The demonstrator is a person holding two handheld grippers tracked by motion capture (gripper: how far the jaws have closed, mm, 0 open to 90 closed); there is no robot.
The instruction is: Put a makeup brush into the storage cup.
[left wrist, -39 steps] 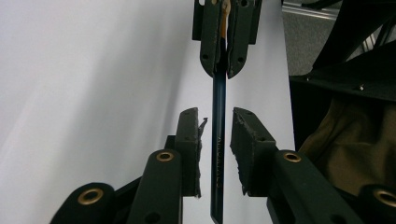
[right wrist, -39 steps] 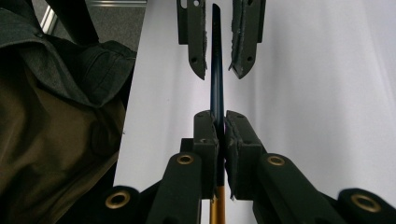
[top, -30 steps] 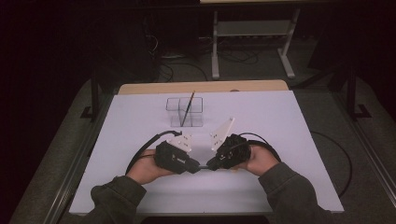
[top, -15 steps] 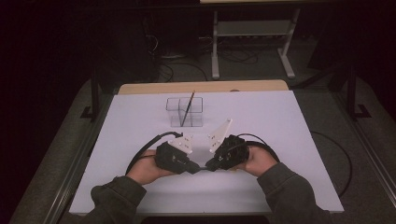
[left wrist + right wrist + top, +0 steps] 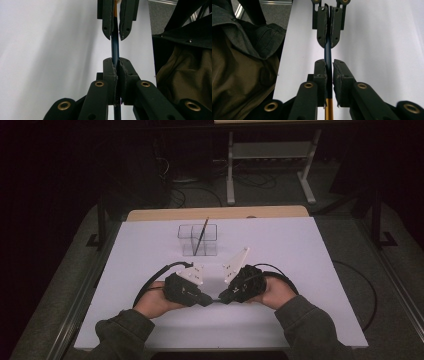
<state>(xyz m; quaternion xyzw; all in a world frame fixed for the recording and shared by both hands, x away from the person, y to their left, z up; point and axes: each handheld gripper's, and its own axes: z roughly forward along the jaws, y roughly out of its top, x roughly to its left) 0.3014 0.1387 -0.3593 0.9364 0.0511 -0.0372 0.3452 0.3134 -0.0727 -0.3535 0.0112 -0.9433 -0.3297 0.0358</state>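
Note:
A thin pen with a dark blue shaft (image 5: 115,47) and an orange end (image 5: 328,110) runs between the two grippers, which meet tip to tip low over the white table (image 5: 300,250). My left gripper (image 5: 116,60) (image 5: 208,302) is shut on the blue shaft. My right gripper (image 5: 329,61) (image 5: 223,298) has just been opening its jaws. The pen (image 5: 327,51) still lies between them, with a slim gap beside it. Each gripper view shows the other gripper's jaws farther along the pen.
A clear two-cell container (image 5: 197,240) stands at the back middle of the table, with a dark pencil (image 5: 202,235) leaning in it. Black cables (image 5: 150,285) loop beside both hands. Olive sleeves (image 5: 305,325) rest at the front edge.

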